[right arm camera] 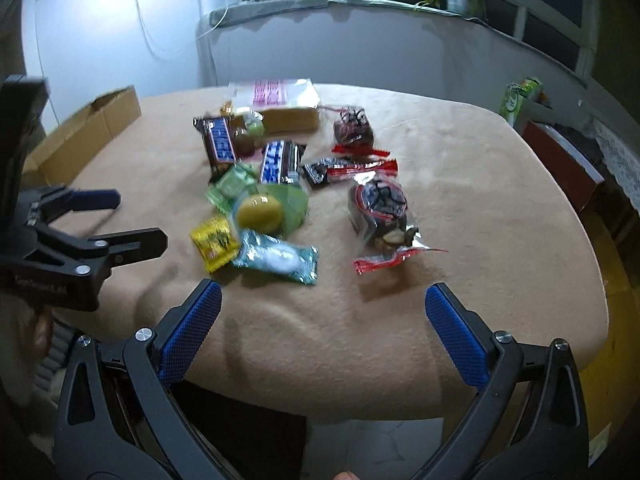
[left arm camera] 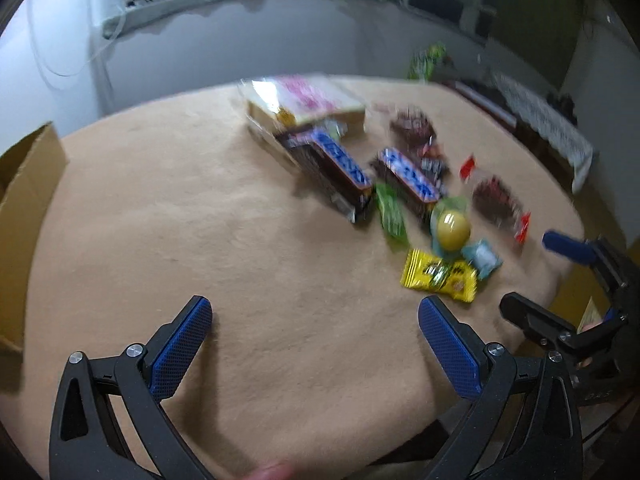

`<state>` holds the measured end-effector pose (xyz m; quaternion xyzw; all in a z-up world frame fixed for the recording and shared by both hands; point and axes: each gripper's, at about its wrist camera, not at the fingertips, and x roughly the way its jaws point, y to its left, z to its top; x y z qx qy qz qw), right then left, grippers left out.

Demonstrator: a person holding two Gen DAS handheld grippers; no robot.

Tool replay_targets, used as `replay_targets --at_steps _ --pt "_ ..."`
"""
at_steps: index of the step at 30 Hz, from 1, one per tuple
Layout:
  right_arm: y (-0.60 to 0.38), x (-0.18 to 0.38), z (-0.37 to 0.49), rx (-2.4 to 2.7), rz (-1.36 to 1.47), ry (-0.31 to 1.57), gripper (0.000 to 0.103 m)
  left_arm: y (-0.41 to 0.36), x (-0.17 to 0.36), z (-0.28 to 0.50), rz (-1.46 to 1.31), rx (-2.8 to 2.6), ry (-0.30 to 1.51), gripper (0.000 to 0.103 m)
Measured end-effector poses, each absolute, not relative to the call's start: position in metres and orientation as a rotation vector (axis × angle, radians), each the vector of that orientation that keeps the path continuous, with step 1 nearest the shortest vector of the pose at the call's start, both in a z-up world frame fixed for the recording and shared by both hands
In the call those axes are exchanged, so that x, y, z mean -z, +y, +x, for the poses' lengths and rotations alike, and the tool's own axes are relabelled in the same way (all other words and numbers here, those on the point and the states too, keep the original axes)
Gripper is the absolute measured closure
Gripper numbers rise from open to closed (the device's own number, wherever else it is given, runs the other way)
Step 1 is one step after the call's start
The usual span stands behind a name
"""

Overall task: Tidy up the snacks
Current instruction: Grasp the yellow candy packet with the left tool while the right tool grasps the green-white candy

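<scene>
Your right gripper (right arm camera: 322, 334) hovering spread, empty, nearest to teal-white crinkly foil packet (right arm camera: 280, 258), just ahead-left, long axis running left-right. Left gripper (left arm camera: 316, 336) gaping too, snack pile sitting far-right of it.

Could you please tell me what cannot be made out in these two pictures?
- Cardboard box: its inside is cut off by the left edge of the left wrist view.
- Snack bars: lettering smeared by motion blur, left wrist view.
- Bread bag: pink label too blurred to read, right wrist view.
- Left tool and right tool: both open, empty.
</scene>
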<state>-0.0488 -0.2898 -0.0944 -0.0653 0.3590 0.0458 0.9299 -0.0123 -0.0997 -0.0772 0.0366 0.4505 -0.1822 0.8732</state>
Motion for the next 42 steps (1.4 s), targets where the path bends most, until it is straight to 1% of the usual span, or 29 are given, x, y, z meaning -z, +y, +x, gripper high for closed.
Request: replay_targets --at_steps 5,6,7,11,12,13,15,17,20,21,22,23,24,25,26,29,30,32,34,37,38,39,40,41,42 --pt "-0.31 0.099 -0.046 -0.124 -0.058 0.731 0.0 -0.102 0.084 -0.023 0.172 0.391 0.88 0.0" --pt "-0.311 0.097 -0.048 -0.144 -0.042 0.719 0.004 -0.101 0.086 -0.024 0.17 0.395 0.861 0.0" --pt "-0.31 0.095 -0.051 -0.179 -0.031 0.709 0.005 -0.099 0.086 -0.025 0.161 0.406 0.848 0.0" --pt "-0.291 0.091 -0.056 -0.309 -0.096 0.649 0.007 -0.094 0.081 -0.023 0.155 0.436 0.866 0.001" --pt "-0.287 0.092 -0.055 -0.341 -0.1 0.647 0.009 -0.095 0.076 -0.024 0.124 0.467 0.851 0.001" --pt "-0.283 0.094 -0.053 -0.358 -0.102 0.643 0.012 -0.092 0.072 -0.023 0.094 0.502 0.835 0.001" --pt "-0.279 0.1 -0.043 -0.382 -0.097 0.653 0.027 -0.097 0.069 -0.02 0.07 0.557 0.819 0.001" --pt "-0.28 0.105 -0.034 -0.39 -0.089 0.663 0.034 -0.105 0.066 -0.02 0.099 0.597 0.805 0.002" --pt "-0.277 0.11 -0.031 -0.432 -0.089 0.645 0.035 -0.116 0.064 -0.024 0.146 0.653 0.783 0.003" --pt "-0.277 0.11 -0.032 -0.436 -0.097 0.649 0.041 -0.118 0.064 -0.026 0.158 0.656 0.781 0.003" --pt "-0.277 0.11 -0.03 -0.439 -0.106 0.645 0.045 -0.12 0.064 -0.025 0.163 0.656 0.784 0.003" --pt "-0.28 0.109 -0.029 -0.445 -0.102 0.648 0.053 -0.123 0.064 -0.023 0.162 0.659 0.787 0.004" --pt "-0.282 0.108 -0.028 -0.448 -0.101 0.65 0.062 -0.127 0.064 -0.022 0.162 0.667 0.788 0.008" --pt "-0.284 0.108 -0.029 -0.454 -0.103 0.651 0.063 -0.13 0.064 -0.022 0.166 0.674 0.788 0.011" --pt "-0.285 0.108 -0.031 -0.462 -0.107 0.652 0.064 -0.131 0.064 -0.023 0.171 0.678 0.789 0.014" --pt "-0.285 0.108 -0.036 -0.461 -0.139 0.646 0.066 -0.145 0.067 -0.021 0.198 0.68 0.792 0.015" --pt "-0.285 0.108 -0.037 -0.458 -0.141 0.642 0.068 -0.151 0.068 -0.019 0.201 0.681 0.796 0.021" --pt "-0.289 0.107 -0.038 -0.443 -0.131 0.639 0.07 -0.158 0.072 -0.016 0.214 0.681 0.817 0.028" --pt "-0.294 0.107 -0.039 -0.436 -0.117 0.636 0.07 -0.162 0.074 -0.014 0.229 0.67 0.822 0.033" --pt "-0.297 0.107 -0.04 -0.432 -0.115 0.635 0.07 -0.161 0.073 -0.014 0.236 0.659 0.819 0.046" --pt "-0.298 0.106 -0.039 -0.429 -0.11 0.633 0.07 -0.16 0.072 -0.013 0.229 0.655 0.818 0.058" --pt "-0.299 0.106 -0.039 -0.425 -0.105 0.631 0.07 -0.158 0.073 -0.012 0.224 0.646 0.819 0.063" --pt "-0.3 0.106 -0.039 -0.416 -0.103 0.628 0.07 -0.156 0.073 -0.012 0.214 0.644 0.821 0.064" --pt "-0.3 0.105 -0.039 -0.412 -0.102 0.627 0.07 -0.154 0.073 -0.011 0.209 0.639 0.82 0.069" --pt "-0.3 0.106 -0.039 -0.412 -0.103 0.634 0.07 -0.152 0.074 -0.011 0.206 0.64 0.822 0.07"
